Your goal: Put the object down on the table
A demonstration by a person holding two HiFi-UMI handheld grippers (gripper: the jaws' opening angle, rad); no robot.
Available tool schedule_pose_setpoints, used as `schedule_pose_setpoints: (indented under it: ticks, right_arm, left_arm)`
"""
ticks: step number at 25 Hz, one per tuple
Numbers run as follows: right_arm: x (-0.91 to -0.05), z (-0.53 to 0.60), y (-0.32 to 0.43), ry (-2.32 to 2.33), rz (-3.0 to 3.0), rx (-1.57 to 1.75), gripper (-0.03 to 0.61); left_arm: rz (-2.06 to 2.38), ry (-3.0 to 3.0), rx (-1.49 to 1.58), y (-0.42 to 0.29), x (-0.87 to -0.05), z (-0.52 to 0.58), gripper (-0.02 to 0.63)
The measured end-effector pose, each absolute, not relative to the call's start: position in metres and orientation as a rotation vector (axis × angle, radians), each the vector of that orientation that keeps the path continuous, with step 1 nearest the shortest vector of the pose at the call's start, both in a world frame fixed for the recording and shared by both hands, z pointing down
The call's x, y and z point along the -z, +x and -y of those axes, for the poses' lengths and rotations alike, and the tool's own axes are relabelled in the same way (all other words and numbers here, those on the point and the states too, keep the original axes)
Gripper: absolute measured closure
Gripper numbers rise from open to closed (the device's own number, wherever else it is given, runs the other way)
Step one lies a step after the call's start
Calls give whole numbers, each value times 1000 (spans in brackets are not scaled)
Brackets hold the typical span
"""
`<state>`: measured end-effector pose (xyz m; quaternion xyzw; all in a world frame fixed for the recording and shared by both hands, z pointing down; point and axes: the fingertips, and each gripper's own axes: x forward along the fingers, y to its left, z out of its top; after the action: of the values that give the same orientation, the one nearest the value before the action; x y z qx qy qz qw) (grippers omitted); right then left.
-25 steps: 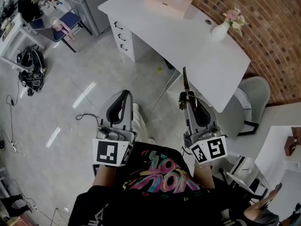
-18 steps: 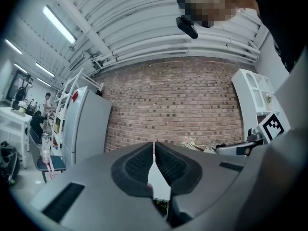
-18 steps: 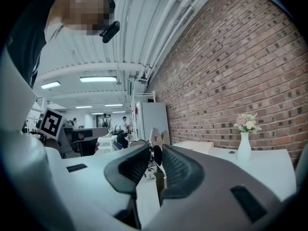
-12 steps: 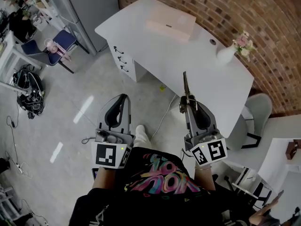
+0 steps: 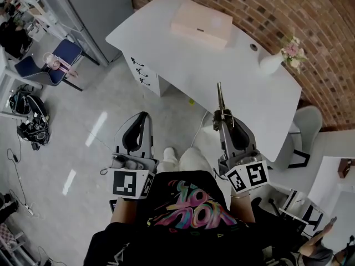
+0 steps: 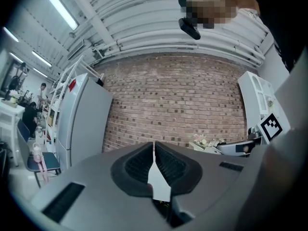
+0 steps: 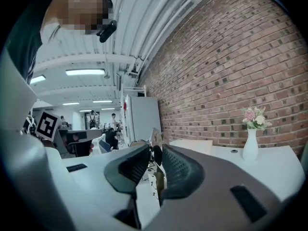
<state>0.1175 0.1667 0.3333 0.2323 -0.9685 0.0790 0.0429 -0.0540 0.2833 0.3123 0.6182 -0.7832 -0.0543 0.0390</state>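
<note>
White table (image 5: 249,87) by the brick wall does not yet hold the task's thing: the right gripper (image 5: 221,117) clamps the thin metal object (image 5: 219,95) aloft near its edge, the left gripper (image 5: 146,116) is closed and empty, so the set-down remains.

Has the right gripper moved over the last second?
Yes: the right gripper, holding a thin metal tool, has advanced toward the white desk.

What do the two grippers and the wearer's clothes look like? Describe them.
Left gripper and right gripper: grey shells, black ribbed pads, each with a white cube of black square markers. The person wears a black T-shirt with a colourful print.
</note>
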Motion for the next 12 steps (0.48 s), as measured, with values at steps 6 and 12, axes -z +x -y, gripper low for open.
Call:
schedule_pose_setpoints:
  ticks: [6,12]
  right_arm:
    - [-342,-146,106,760,2917,-241,477]
    - [-347,-106,84,758,2923,-238,477]
  left_arm:
    - [2368,1880,204,-75,-324,-266,580]
    - [2400,1864,218,-104,-325,-229,580]
